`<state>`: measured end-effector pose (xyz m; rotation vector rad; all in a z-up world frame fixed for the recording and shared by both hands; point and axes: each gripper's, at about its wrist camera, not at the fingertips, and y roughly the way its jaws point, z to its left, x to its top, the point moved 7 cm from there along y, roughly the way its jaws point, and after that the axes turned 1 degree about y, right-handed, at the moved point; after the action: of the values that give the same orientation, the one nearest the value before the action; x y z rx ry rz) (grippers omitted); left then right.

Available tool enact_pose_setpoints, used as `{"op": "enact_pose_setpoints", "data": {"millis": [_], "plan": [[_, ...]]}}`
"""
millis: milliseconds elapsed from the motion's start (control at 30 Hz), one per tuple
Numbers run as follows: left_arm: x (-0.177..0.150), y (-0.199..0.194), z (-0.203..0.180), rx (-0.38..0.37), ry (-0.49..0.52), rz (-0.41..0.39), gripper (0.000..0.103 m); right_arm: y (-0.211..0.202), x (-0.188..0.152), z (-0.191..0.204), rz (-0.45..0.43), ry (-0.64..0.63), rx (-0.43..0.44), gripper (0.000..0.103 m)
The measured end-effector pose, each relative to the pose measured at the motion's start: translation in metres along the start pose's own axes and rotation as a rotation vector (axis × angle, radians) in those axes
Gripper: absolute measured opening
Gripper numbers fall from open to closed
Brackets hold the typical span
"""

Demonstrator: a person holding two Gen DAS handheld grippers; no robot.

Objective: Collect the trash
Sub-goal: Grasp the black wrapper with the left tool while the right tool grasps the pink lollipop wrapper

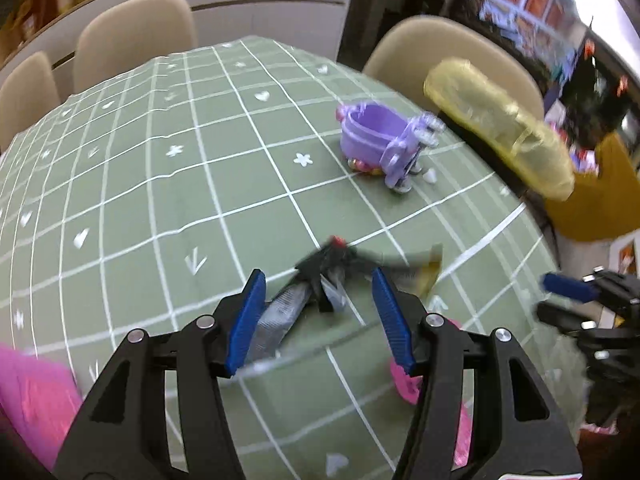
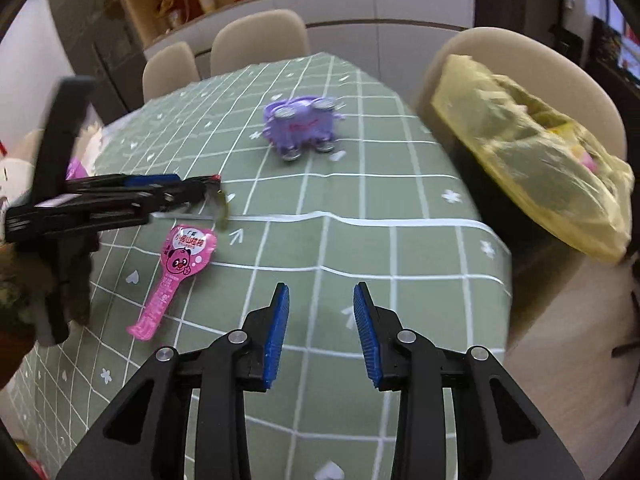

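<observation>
A crumpled black and silver wrapper (image 1: 308,292) lies on the green checked tablecloth (image 1: 160,200), between the fingers of my left gripper (image 1: 318,284), which is open around it; whether the pads touch it I cannot tell. The left gripper also shows in the right wrist view (image 2: 192,192), blurred. A pink lollipop-shaped wrapper (image 2: 176,268) lies flat below it; part of it shows by my left gripper's right finger (image 1: 404,380). My right gripper (image 2: 320,296) is open and empty above the table's near part. A yellow trash bag (image 2: 536,152) sits on a chair at the right.
A purple toy holder (image 2: 302,126) stands mid-table, also in the left wrist view (image 1: 380,140). Beige chairs (image 2: 260,36) ring the far side. A pink object (image 1: 32,396) lies at the left edge. The table edge (image 2: 508,264) drops off at the right.
</observation>
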<state>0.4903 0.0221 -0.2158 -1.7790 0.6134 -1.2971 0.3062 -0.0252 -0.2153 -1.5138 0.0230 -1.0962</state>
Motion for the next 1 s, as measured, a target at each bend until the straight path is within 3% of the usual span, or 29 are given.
{"op": "enact_pose_setpoints", "data": {"millis": [67,100,133,233,367,567,833,1000], "plan": [[0.003,0.004,-0.003,0.011,0.031,0.004,0.052,0.0,-0.005,0.0,0.007,0.017,0.017,0.037],[0.004,0.006,-0.004,0.014,0.039,0.006,0.046,0.0,-0.006,0.0,0.008,0.026,0.023,0.038],[0.005,0.007,-0.004,0.013,0.042,0.006,0.035,0.001,-0.007,0.003,0.007,0.038,0.034,0.038],[0.007,0.006,-0.002,-0.011,0.007,0.002,0.025,0.003,-0.003,0.018,0.007,0.071,0.085,0.038],[0.01,-0.014,0.007,-0.008,-0.063,-0.059,0.024,0.009,0.001,0.057,0.017,0.057,0.14,0.039],[0.008,-0.056,0.021,0.013,-0.148,-0.143,0.024,0.024,-0.003,0.096,0.039,0.018,0.142,0.047],[-0.006,-0.073,0.039,0.0,-0.203,-0.154,0.024,0.053,0.008,0.114,0.025,-0.085,-0.013,0.047],[-0.014,-0.076,0.045,-0.022,-0.22,-0.153,0.024,0.051,0.014,0.112,0.037,-0.117,-0.043,0.046]]}}
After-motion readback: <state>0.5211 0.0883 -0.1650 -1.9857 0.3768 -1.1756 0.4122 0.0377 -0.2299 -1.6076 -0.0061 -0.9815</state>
